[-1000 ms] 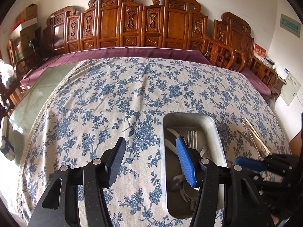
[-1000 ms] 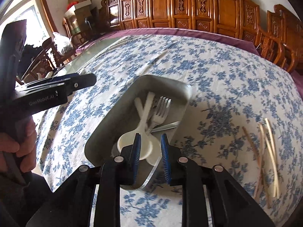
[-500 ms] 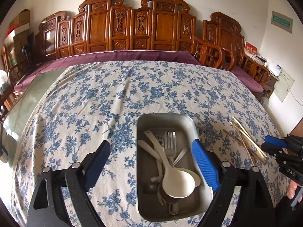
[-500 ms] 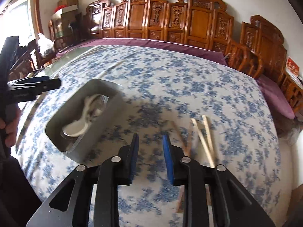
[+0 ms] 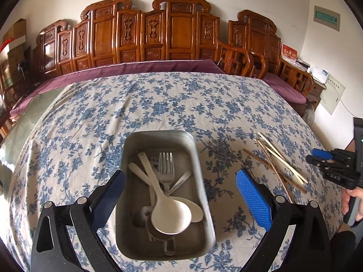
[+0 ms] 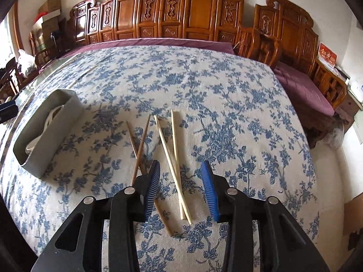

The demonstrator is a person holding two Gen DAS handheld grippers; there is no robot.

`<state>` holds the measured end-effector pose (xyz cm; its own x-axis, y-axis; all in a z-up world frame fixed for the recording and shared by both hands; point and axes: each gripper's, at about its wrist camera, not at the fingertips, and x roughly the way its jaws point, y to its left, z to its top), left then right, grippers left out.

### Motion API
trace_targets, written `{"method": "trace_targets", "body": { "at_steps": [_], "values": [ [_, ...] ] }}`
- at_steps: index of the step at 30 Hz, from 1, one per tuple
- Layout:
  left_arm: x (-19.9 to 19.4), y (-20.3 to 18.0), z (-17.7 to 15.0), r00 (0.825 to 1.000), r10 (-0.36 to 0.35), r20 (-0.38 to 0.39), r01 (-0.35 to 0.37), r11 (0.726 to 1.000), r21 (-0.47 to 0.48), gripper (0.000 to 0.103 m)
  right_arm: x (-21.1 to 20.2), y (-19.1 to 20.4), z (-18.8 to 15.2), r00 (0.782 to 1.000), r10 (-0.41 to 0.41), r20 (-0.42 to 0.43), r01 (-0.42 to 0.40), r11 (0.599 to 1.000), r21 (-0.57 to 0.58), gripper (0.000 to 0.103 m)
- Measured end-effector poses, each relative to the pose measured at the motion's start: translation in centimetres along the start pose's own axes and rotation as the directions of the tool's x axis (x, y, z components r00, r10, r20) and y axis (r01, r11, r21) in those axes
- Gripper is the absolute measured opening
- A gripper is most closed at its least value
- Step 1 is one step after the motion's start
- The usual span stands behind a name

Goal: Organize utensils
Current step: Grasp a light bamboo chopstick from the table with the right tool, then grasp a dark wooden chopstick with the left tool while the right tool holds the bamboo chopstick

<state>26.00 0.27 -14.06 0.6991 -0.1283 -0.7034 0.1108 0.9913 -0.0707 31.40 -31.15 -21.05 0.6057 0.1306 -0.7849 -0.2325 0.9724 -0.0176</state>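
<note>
On the floral tablecloth (image 6: 204, 79), the metal tray (image 5: 197, 158) holding spoons and fork sits left, framed by the wide, empty left gripper (image 5: 180, 191), while the right gripper (image 6: 180, 189), jaws just widening, empty, straddles the loose chopsticks (image 6: 173, 149), likely to gather them.

A home's dining or sitting room is shown. Carved wooden chairs (image 5: 158, 34) and benches with purple cushions (image 6: 301, 86) are ranged along the wall at twelve o'clock, behind a table covered by a blue-flowered tablecloth (image 5: 158, 104). Cardboard boxes (image 6: 48, 6) are stacked at ten o'clock.
</note>
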Motion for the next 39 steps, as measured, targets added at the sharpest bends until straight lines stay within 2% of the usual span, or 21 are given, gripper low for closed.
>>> {"method": "trace_targets", "body": {
  "at_steps": [1,3,6,9,16,20,31,39],
  "values": [
    [0.0,-0.4,-0.1,1.0,0.001,0.001,-0.001,1.0,0.007,0.095,0.6,-0.1,-0.2,1.0,0.007,-0.007,-0.007,1.0,0.0,0.04],
    [-0.1,-1.3,-0.3,1.0,0.003,0.001,-0.003,1.0,0.022,0.095,2.0,-0.1,-0.6,0.999,0.024,-0.031,-0.024,1.0,-0.009,0.029],
    [0.0,-2.4,-0.7,1.0,-0.006,-0.005,0.006,0.999,0.036,0.095,3.3,0.4,-1.2,0.998,0.021,-0.063,-0.024,0.998,-0.057,0.028],
    [0.2,-3.7,-1.0,1.0,-0.025,-0.014,0.026,0.998,0.051,0.095,4.2,0.2,-1.7,0.996,0.018,-0.089,-0.024,0.998,-0.062,0.022],
    [0.7,-6.6,-2.2,0.998,-0.047,-0.041,0.051,0.994,0.095,0.095,4.9,-0.3,-2.4,0.993,0.038,-0.116,-0.045,0.997,-0.06,0.016],
    [1.1,-7.7,-2.8,0.997,-0.048,-0.06,0.054,0.993,0.108,0.095,4.8,-0.6,-2.5,0.992,0.056,-0.116,-0.062,0.997,-0.048,0.006],
    [2.8,-11.4,-4.5,0.993,-0.036,-0.116,0.054,0.987,0.153,0.095,2.4,-2.2,-2.2,0.99,0.139,-0.025,-0.138,0.989,0.044,0.006],
    [5.9,-14.7,-4.0,0.986,-0.039,-0.16,0.061,0.989,0.136,0.095,2.5,-3.9,-2.5,0.994,0.105,-0.02,-0.103,0.991,0.085,0.006]
  ]
}}
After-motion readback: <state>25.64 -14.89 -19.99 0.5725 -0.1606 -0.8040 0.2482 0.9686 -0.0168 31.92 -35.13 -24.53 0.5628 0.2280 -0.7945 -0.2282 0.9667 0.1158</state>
